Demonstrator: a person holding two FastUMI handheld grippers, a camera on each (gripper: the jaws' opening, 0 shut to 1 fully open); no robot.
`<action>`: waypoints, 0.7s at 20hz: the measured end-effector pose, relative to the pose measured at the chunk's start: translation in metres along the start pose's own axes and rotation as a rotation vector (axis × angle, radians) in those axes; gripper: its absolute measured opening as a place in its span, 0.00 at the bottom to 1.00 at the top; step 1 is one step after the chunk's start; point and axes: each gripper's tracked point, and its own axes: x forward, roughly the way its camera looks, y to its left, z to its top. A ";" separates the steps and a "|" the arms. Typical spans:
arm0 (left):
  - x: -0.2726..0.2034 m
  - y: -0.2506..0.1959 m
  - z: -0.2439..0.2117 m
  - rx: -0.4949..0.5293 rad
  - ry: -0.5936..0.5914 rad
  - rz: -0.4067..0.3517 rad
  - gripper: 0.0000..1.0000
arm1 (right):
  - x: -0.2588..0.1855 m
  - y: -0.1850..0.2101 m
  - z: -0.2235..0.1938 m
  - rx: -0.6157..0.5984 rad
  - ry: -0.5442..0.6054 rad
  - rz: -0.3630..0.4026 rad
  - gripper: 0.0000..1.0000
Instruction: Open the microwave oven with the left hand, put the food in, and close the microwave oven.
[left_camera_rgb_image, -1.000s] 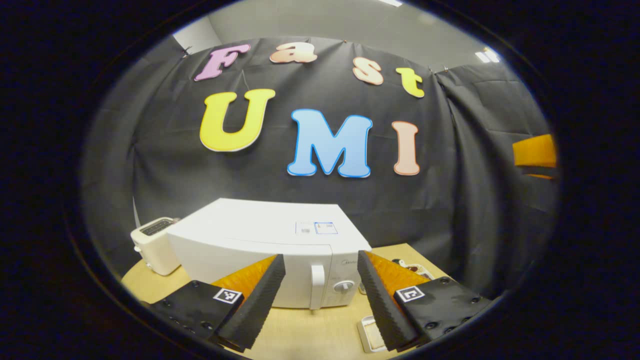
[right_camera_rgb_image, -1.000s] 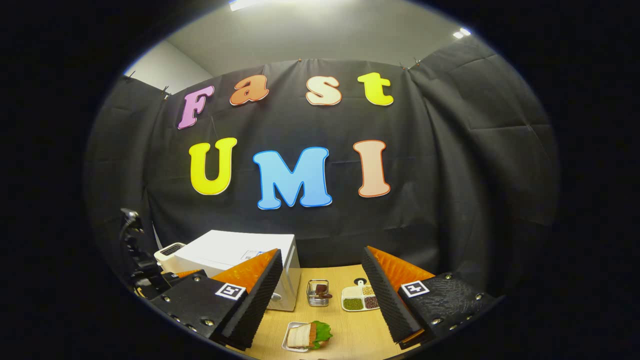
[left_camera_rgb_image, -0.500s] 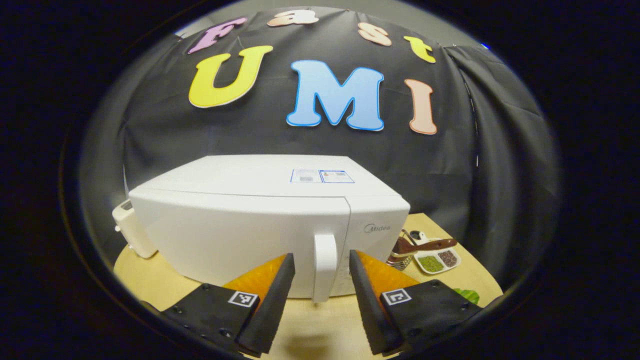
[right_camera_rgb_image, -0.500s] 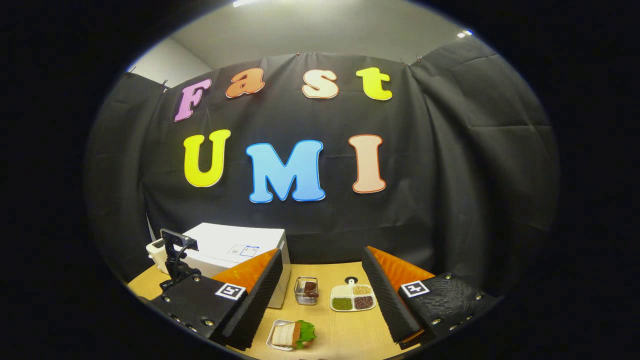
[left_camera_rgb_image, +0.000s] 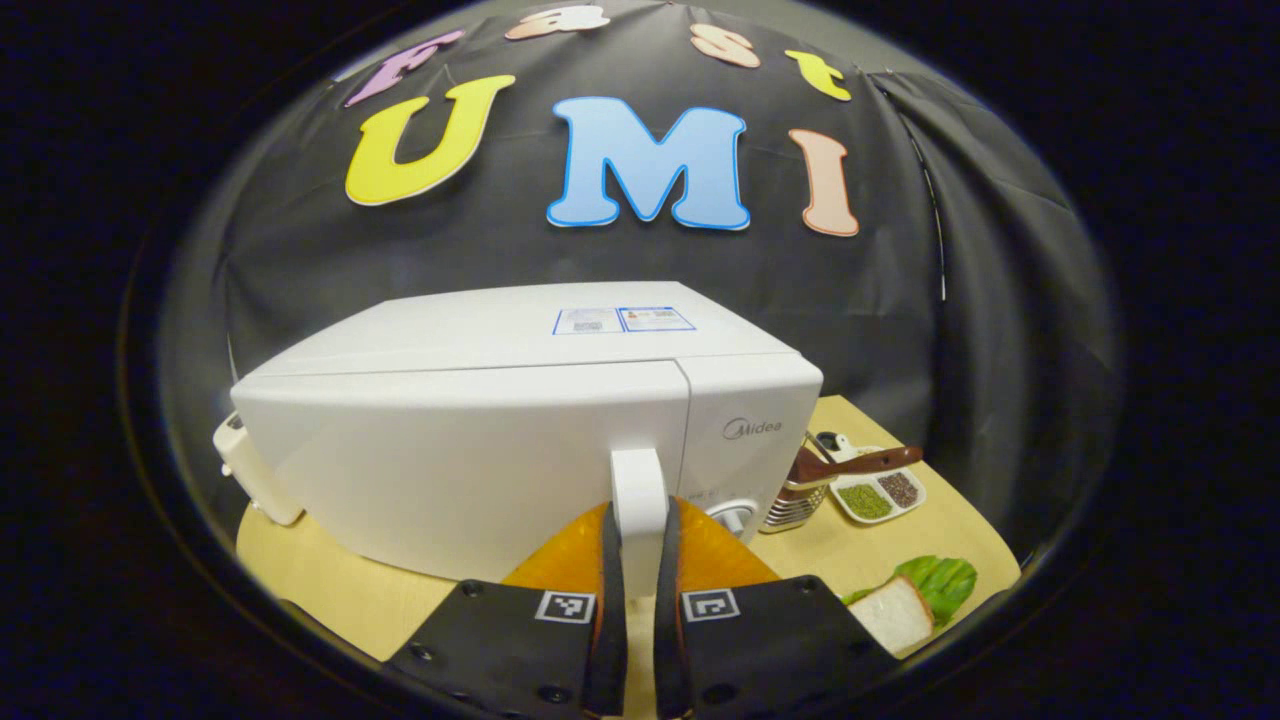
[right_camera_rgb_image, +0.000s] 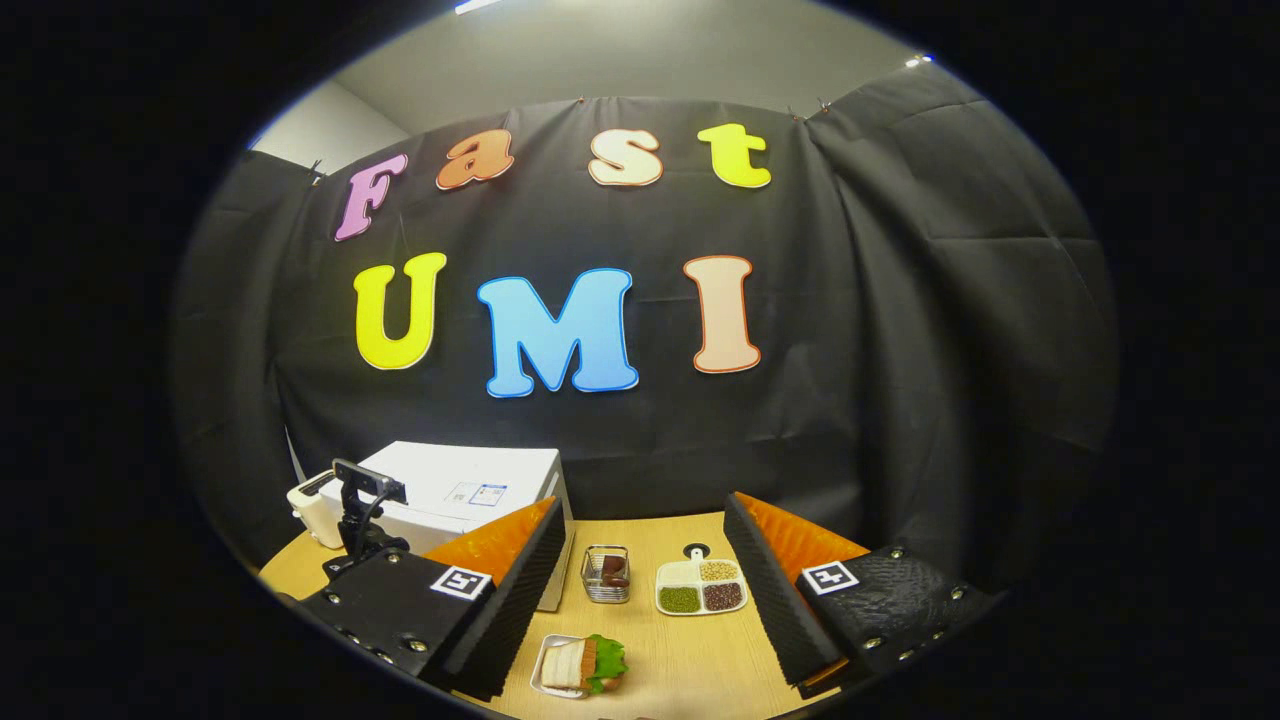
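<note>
Left gripper view shows the left gripper (left_camera_rgb_image: 640, 560) at the lower centre of the frame, with its two fingers closed tight on the vertical handle (left_camera_rgb_image: 638, 500) of the microwave oven (left_camera_rgb_image: 480, 440), one finger pressing on each side. The white oven takes the middle of the frame and its door looks fully shut, so I judge that the opening step is in hand and the grasp is made but the pull is not yet done. The next move probably calls for pulling the handle toward the camera and swinging it in an arc around the door hinge, which I suppose is at the left edge; a straight pull could slip the fingers off. Right gripper view shows the right gripper (right_camera_rgb_image: 640, 590) at the bottom of the frame with its jaws wide apart and holding nothing. Between its fingers, at the lower centre, the sandwich (right_camera_rgb_image: 580, 665) lies on a small tray on the wooden table (right_camera_rgb_image: 690, 660); this is the food to put in. This view gives the full sandwich, while the left gripper view has it at the lower right edge, partly cut off.
</note>
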 end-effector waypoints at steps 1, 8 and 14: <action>0.000 0.000 0.001 0.001 -0.003 -0.001 0.18 | -0.001 0.002 0.001 -0.004 -0.004 0.001 0.97; -0.015 0.001 -0.003 -0.009 0.007 -0.009 0.11 | -0.011 0.003 0.003 -0.016 -0.011 -0.018 0.97; -0.081 0.006 -0.036 0.038 0.014 -0.119 0.11 | -0.012 0.023 0.000 0.020 -0.017 0.010 0.97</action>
